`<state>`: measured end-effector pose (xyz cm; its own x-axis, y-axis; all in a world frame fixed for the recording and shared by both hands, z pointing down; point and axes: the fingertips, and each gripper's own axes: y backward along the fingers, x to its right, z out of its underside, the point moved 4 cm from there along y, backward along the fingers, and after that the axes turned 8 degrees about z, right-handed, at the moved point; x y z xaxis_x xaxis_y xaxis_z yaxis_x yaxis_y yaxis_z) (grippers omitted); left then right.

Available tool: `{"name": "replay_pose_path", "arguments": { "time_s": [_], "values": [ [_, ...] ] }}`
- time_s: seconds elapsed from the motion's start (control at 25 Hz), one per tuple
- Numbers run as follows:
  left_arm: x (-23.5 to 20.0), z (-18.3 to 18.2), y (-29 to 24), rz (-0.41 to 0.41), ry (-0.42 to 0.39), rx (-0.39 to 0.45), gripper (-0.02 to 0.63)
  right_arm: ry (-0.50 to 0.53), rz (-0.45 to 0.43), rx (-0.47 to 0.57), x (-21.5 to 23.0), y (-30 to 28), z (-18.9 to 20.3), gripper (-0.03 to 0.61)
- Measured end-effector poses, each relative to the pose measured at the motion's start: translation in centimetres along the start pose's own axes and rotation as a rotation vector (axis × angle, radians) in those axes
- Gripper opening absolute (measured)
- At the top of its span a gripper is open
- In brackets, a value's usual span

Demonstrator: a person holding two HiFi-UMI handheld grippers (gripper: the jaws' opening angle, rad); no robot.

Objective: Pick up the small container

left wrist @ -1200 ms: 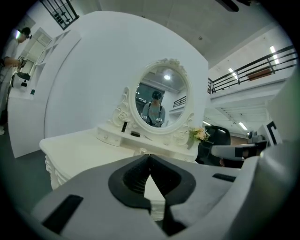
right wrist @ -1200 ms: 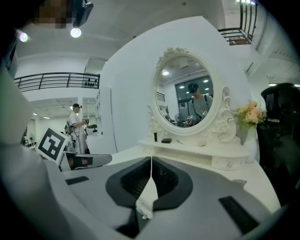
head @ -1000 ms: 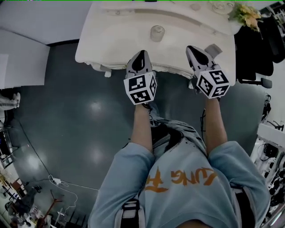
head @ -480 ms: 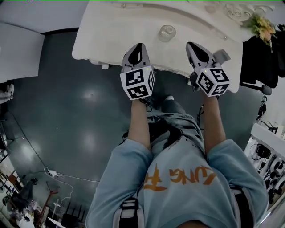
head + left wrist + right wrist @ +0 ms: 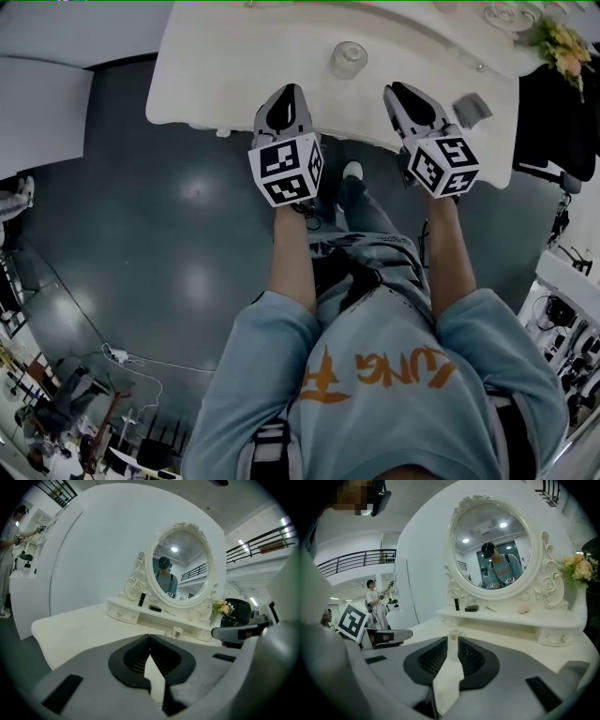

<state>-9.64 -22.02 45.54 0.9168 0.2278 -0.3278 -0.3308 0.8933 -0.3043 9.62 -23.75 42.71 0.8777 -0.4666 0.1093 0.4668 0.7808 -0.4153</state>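
Approach stage: empty right claw [image 5: 399, 92], starting to open, and closed left claw [image 5: 286, 94] face the small container [image 5: 348, 59], upper centre; next, probably widen and reach.

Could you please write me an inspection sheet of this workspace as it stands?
Surface: white dressing table, top mostly bare.
Job's things: small container stands upright on the tabletop, ahead of both tools, untouched.
Clutter: lipstick and black case on the mirror shelf; flowers at the table's right end.
Tools: left tool shut, empty; right tool jaws opening, nothing between them.
Cables: cable on the floor, to the person's left.
Surroundings: oval mirror; bystander in the background.
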Motion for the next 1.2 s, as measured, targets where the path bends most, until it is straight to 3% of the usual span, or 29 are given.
{"name": "replay_pose_path", "arguments": {
  "time_s": [0.12, 0.2, 0.44, 0.72, 1.2],
  "values": [
    [0.0, 0.2, 0.0, -0.001, -0.004, -0.003, 0.021, -0.007, -0.020, -0.022, -0.2, -1.2, 0.6, 0.178],
    [0.0, 0.5, 0.0, -0.002, -0.001, -0.010, 0.021, -0.007, -0.029, -0.037, -0.6, -2.0, 1.0, 0.202],
    [0.0, 1.1, -0.1, 0.004, -0.005, -0.033, 0.021, -0.016, -0.047, -0.074, -1.2, -4.0, 2.1, 0.245],
    [-2.9, 0.9, -0.6, -0.057, 0.038, -0.027, 0.021, -0.027, -0.033, -0.108, -0.8, -7.2, 3.2, 0.288],
    [-5.5, 0.5, -1.5, -0.083, 0.065, -0.036, 0.021, 0.071, -0.024, -0.155, -0.9, -12.0, 4.3, 0.328]
  ]
}}
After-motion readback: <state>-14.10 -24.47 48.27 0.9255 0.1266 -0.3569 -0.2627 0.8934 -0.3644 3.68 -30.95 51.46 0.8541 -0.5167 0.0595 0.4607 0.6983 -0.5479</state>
